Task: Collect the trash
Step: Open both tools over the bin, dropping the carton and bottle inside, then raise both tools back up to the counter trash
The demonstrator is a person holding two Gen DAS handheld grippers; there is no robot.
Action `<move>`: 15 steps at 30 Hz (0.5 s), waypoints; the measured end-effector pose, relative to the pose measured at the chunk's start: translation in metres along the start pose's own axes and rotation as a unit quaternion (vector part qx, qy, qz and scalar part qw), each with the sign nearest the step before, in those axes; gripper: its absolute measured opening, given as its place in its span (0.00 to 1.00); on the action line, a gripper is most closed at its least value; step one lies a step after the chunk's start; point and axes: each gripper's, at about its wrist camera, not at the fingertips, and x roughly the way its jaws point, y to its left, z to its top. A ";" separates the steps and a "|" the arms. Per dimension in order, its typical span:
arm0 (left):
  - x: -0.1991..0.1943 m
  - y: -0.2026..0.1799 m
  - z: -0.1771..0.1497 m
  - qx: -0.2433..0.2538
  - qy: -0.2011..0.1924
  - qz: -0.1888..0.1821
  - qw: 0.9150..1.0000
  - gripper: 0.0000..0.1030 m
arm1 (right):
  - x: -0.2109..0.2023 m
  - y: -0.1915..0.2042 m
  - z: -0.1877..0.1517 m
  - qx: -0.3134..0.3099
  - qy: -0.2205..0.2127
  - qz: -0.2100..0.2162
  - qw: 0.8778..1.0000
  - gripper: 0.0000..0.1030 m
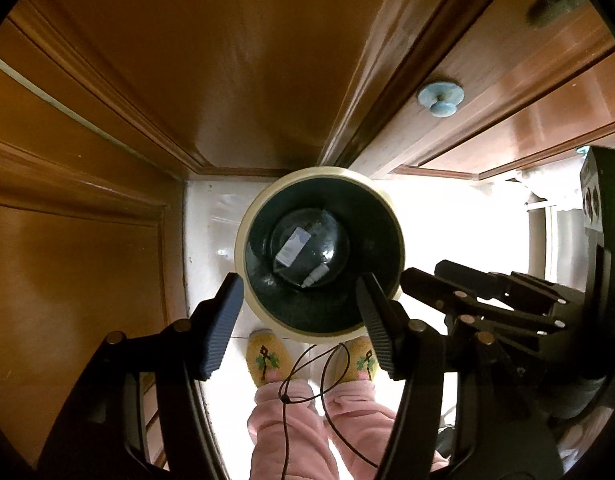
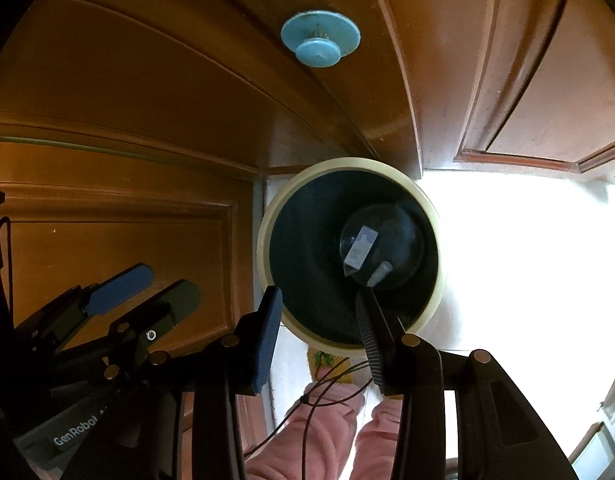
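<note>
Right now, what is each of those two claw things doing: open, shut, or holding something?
Left gripper: open, holding nothing, above the trash bin.
Right gripper: open, holding nothing, above the same bin.

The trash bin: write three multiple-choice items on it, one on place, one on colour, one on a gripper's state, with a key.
1. Where does the trash bin stand?
A. on a table
B. on the floor by the wooden doors
C. in a drawer

2. What colour is the bin's rim?
A. cream
B. red
C. green

3. How is the left gripper?
A. shut on a box
B. shut on the rim
C. open, holding nothing

Key: B, pale floor and wooden doors surround it; A, the ring around the dark liner is cream; C, nothing sits between the spread fingers.
</note>
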 end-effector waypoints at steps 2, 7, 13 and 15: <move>-0.011 -0.001 0.000 0.000 -0.004 -0.002 1.000 0.54 | -0.001 -0.002 -0.001 0.001 -0.001 0.002 1.000 0.38; -0.050 -0.006 0.003 0.003 -0.018 -0.007 1.000 0.54 | -0.028 0.003 -0.007 0.001 -0.008 0.003 1.000 0.38; -0.126 -0.010 0.003 0.000 -0.051 -0.009 0.999 0.54 | -0.089 0.019 -0.016 0.004 -0.021 0.007 1.000 0.38; -0.156 -0.011 0.002 0.000 -0.064 -0.013 0.998 0.54 | -0.110 0.025 -0.019 0.000 -0.024 0.006 1.000 0.38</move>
